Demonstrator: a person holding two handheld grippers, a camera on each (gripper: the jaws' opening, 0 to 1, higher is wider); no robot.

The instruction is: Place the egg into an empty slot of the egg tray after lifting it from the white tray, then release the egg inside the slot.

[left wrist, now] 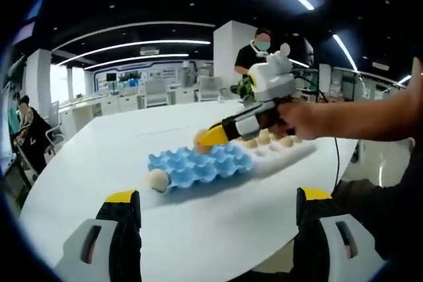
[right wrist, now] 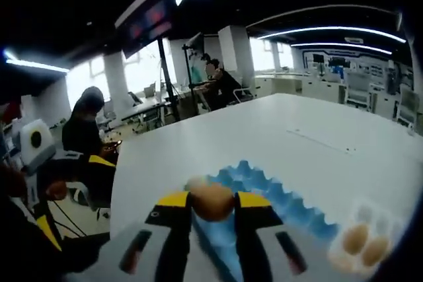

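Large white table [left wrist: 132,156] with rounded edge, seated person [left wrist: 30,130] off its far left edge, standing person in dark top [left wrist: 254,54] beyond the far edge, white pillar [left wrist: 228,51], ceiling light strips [left wrist: 132,45], office chairs [right wrist: 357,87], monitor on a stand [right wrist: 149,21].

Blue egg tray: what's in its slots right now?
The blue tray holds no seated egg that shows; one egg hangs above it in the right gripper. Slots under the gripper are hidden.
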